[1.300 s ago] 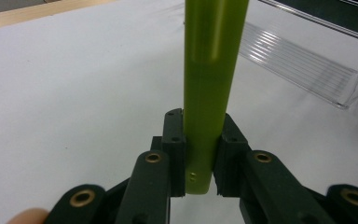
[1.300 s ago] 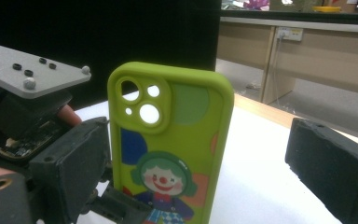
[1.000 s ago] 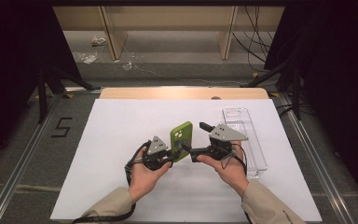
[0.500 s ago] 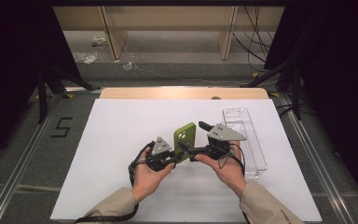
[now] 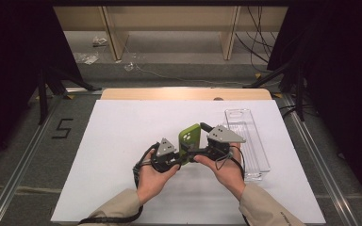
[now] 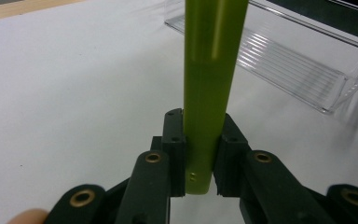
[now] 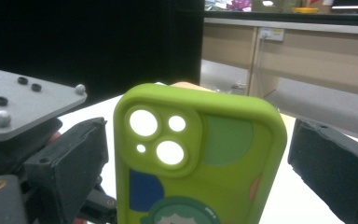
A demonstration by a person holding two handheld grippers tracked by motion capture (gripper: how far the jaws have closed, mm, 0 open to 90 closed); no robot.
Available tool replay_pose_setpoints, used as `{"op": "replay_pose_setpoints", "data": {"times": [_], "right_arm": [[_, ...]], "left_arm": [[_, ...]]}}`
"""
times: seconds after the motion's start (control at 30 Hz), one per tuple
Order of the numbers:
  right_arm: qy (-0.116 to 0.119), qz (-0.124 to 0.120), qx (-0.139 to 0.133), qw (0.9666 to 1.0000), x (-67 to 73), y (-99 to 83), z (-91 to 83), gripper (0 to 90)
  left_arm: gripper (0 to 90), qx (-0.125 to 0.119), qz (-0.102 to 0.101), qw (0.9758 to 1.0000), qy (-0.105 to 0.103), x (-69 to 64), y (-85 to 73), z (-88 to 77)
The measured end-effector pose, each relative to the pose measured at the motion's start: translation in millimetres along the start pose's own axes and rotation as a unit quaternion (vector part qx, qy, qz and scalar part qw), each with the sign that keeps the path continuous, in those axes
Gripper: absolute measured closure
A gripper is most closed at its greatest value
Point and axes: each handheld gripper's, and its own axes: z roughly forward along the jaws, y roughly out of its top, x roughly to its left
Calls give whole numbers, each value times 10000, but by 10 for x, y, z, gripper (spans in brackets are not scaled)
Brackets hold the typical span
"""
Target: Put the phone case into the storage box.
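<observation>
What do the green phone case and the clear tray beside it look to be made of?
Green phone case: probably silicone or soft rubber; matte, rounded edges, open camera cutouts, printed cartoon shapes. Clear tray: likely hard transparent plastic, acrylic perhaps; glossy, with a ribbed floor and crisp edges.

My left gripper (image 5: 181, 157) and my right gripper (image 5: 199, 157) are both black, each topped with a grey three-cornered plate studded with small dark screws. Brass-coloured rivets sit at the joints of my left one's linked black arms. A black cable (image 5: 138, 165) loops from the left one along my wrist. My sleeves (image 5: 118, 209) are beige, the right one bearing small dark lettering.
</observation>
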Motion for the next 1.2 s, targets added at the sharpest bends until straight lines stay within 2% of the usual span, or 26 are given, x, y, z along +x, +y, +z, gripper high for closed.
{"op": "replay_pose_setpoints", "data": {"times": [0.83,1.2], "right_arm": [[-87,70,43,9999,29,-30,35,99],[-152,86,14,9998,23,-37,31,147]], "left_arm": [[768,-15,44,10000,-4,-53,1,40],[768,-18,56,10000,1,-54,-2,40]]}}
